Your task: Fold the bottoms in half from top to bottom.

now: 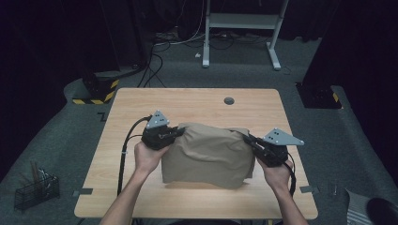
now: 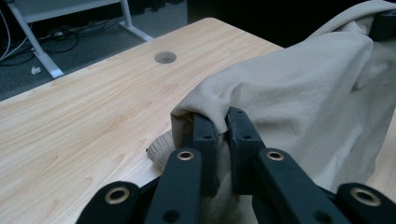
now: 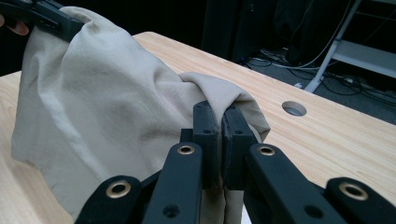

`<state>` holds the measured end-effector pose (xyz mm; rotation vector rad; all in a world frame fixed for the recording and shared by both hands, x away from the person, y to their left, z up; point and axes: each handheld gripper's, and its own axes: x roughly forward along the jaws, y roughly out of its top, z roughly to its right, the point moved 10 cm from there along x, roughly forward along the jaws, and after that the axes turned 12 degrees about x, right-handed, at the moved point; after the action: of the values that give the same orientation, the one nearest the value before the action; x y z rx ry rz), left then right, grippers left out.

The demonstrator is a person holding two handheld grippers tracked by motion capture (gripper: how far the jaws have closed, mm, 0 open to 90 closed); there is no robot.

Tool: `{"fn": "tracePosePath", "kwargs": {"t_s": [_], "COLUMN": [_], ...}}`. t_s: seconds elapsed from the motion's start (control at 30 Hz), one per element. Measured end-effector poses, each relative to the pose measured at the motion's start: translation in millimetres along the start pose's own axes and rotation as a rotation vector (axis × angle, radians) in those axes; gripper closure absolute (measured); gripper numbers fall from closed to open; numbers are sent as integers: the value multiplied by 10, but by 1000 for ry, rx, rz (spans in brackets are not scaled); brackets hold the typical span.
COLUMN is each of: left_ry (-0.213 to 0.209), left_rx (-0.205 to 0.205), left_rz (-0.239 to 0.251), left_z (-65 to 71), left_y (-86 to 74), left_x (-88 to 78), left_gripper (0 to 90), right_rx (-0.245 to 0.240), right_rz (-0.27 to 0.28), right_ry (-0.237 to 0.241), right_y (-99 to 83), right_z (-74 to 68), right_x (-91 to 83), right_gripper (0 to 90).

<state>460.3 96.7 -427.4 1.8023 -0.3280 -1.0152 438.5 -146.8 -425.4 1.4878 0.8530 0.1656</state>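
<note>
From the high view, a tan cloth (image 1: pixel 206 154) hangs over the middle of the wooden table (image 1: pixel 197 101), with its bottom edge resting on the wood. The left gripper (image 1: pixel 177 132) bites one top corner and the right gripper (image 1: pixel 248 138) bites the other, so the cloth is held up between them like a little curtain. Holding both corners at once probably keeps the cloth flat and ready to fold or lay down neatly. In the left gripper view, the two black jaws are pressed together on a bunched fold of the cloth (image 2: pixel 299 98), and the rest of it droops away to the right. A round hole (image 2: pixel 165 57) in the table shows farther back, well apart from the cloth. In the right gripper view, the jaws are also squeezed tight on a fold of the cloth (image 3: pixel 107 107), pinching it near the top. The cloth spreads out to the left, where the other gripper (image 3: pixel 70 29) holds the far corner up high.
</note>
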Motion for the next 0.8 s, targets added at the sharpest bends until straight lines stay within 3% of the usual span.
{"fn": "tracePosePath", "kwargs": {"t_s": [0.23, 0.33, 0.47, 0.8], "left_ry": [3, 5, 3, 5], "left_rx": [-6, -12, -26, -36], "left_rz": [-14, -14, -17, -40], "left_z": [-64, -87, -133, -218], "left_y": [-3, -6, -24, -25], "left_x": [109, 146, 181, 300], "left_gripper": [836, 837, 836, 836], "right_rx": [-19, -36, -15, 18], "right_rz": [-13, 8, 23, 3], "right_ry": [-52, -76, -64, -68], "right_y": [6, 35, 65, 82], "right_z": [74, 103, 133, 226], "right_x": [92, 120, 157, 263], "right_gripper": [864, 865, 864, 863]}}
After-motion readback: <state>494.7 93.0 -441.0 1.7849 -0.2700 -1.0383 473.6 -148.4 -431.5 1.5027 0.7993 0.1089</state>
